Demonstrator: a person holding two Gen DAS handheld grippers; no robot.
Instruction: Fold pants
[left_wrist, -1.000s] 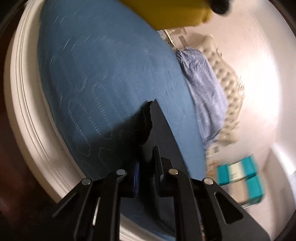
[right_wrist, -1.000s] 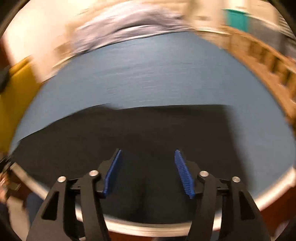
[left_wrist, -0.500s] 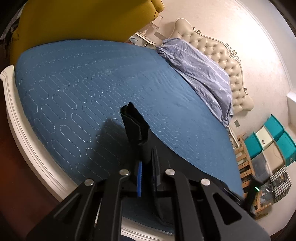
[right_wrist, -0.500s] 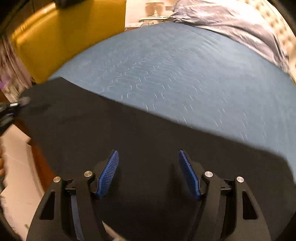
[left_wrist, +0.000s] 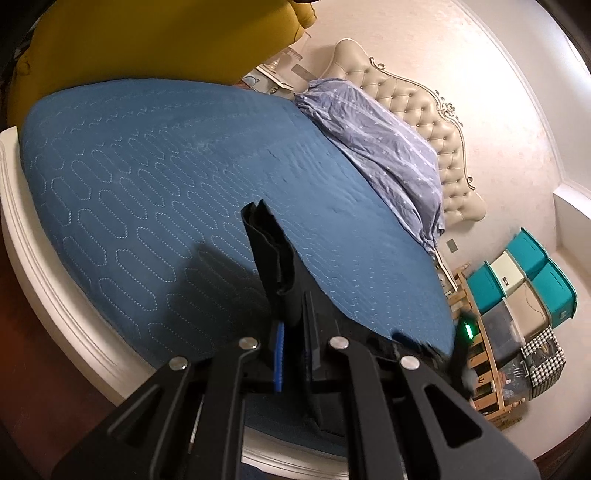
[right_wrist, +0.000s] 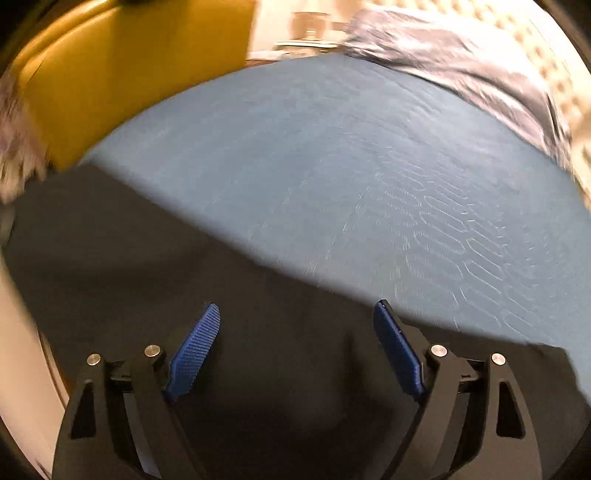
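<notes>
Pinching a bunched edge of the black pants (left_wrist: 275, 258), the left gripper (left_wrist: 293, 354) is clenched on the cloth at lower centre of its view, several layers standing up between the blue pads. That grip probably keeps the stacked edges aligned while the rest of the garment is laid out. The right gripper (right_wrist: 295, 354) is released, its fingers spread wide at the bottom of its frame above the dark pants (right_wrist: 184, 277), which fill the lower left half there; whether it touches the cloth is unclear, and the view is blurred. An open hand here suggests it is about to take a fresh hold or smooth the panel.

Underneath lies a blue quilted bedspread (left_wrist: 147, 177) on a white-framed bed (left_wrist: 48, 277). A lilac duvet (left_wrist: 388, 155) is heaped against a tufted cream headboard (left_wrist: 436, 122) at upper right, a yellow chair (left_wrist: 147, 40) sits at the top, and teal storage bins (left_wrist: 528, 273) at right.
</notes>
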